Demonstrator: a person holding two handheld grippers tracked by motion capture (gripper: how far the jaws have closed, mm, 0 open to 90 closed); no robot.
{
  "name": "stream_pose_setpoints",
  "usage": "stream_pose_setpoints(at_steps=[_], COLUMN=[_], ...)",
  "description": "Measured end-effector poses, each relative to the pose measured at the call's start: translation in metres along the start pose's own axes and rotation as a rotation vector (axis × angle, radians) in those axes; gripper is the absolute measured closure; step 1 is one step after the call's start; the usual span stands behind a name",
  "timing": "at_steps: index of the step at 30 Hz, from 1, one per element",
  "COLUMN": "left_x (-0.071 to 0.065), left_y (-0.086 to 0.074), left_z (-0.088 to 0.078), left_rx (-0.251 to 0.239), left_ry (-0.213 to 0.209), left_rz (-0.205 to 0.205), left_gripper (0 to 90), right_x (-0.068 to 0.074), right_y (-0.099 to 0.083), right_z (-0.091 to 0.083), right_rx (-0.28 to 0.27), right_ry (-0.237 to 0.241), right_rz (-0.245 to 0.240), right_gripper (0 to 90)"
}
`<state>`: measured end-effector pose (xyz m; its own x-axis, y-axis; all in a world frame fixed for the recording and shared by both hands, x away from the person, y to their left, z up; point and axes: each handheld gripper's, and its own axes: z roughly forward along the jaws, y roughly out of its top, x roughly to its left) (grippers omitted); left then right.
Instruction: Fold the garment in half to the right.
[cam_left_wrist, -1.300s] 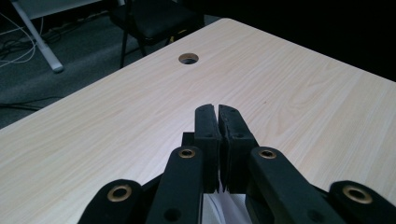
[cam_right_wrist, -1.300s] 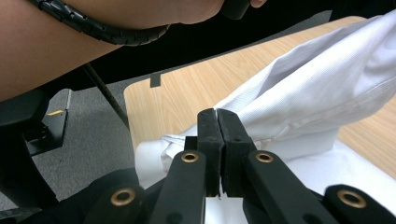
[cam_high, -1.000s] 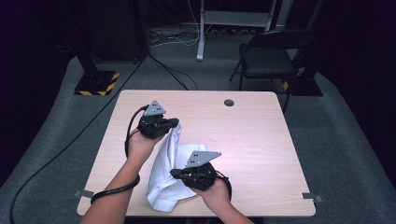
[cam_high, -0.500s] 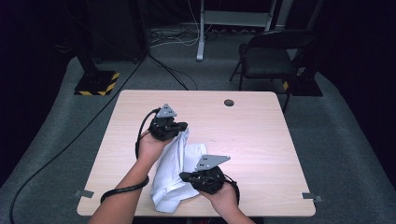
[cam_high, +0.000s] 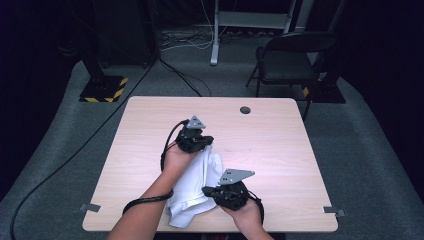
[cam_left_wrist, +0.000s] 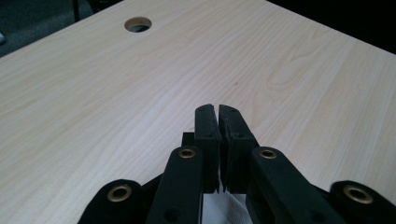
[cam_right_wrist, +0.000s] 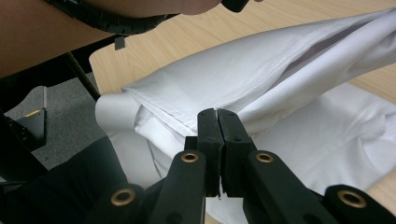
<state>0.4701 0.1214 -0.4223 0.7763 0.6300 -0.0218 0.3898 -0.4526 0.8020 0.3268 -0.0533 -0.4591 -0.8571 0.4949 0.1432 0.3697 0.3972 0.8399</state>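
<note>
Both grippers are clamped on the white cloth (cam_high: 196, 184): left gripper (cam_high: 196, 142) pinches its far end, right gripper (cam_high: 223, 196) its near edge, so the cloth runs lengthwise between the 2.

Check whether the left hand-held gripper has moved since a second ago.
Yes. The left hand-held gripper, shut on the white cloth, has shifted right, toward the table's cable hole.

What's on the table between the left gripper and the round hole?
Nothing: in the left gripper view, bare wood runs from the left gripper to the round hole. The high view agrees.
</note>
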Motion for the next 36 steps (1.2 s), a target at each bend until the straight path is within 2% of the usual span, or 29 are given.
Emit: stream_pose_setpoints(at_steps=[11, 18, 22, 29, 33, 36], left_x=[-0.002, -0.001, -0.001, 0.000, 0.001, 0.002], left_y=[-0.006, -0.013, -0.017, -0.022, -0.024, -0.026], left_z=[0.019, 0.033, 0.040, 0.048, 0.049, 0.048], left_rx=[0.028, 0.070, 0.073, 0.086, 0.089, 0.085], left_ry=[-0.010, -0.017, -0.023, -0.033, -0.030, -0.031], left_rz=[-0.016, -0.028, -0.050, -0.064, -0.070, -0.073], left_gripper=[86.2, 86.1, 86.0, 85.3, 80.6, 73.4], right_x=[-0.007, -0.009, -0.011, -0.015, -0.016, -0.018], right_y=[-0.014, -0.024, -0.028, -0.035, -0.037, -0.039], right_z=[-0.001, 0.003, 0.003, 0.005, 0.005, 0.007], right_rx=[0.028, 0.063, 0.073, 0.089, 0.096, 0.102], right_ry=[-0.028, -0.044, -0.044, -0.054, -0.052, -0.054], right_rz=[0.016, 0.018, 0.033, 0.052, 0.064, 0.069], right_gripper=[88.5, 88.5, 88.4, 88.2, 88.1, 88.3])
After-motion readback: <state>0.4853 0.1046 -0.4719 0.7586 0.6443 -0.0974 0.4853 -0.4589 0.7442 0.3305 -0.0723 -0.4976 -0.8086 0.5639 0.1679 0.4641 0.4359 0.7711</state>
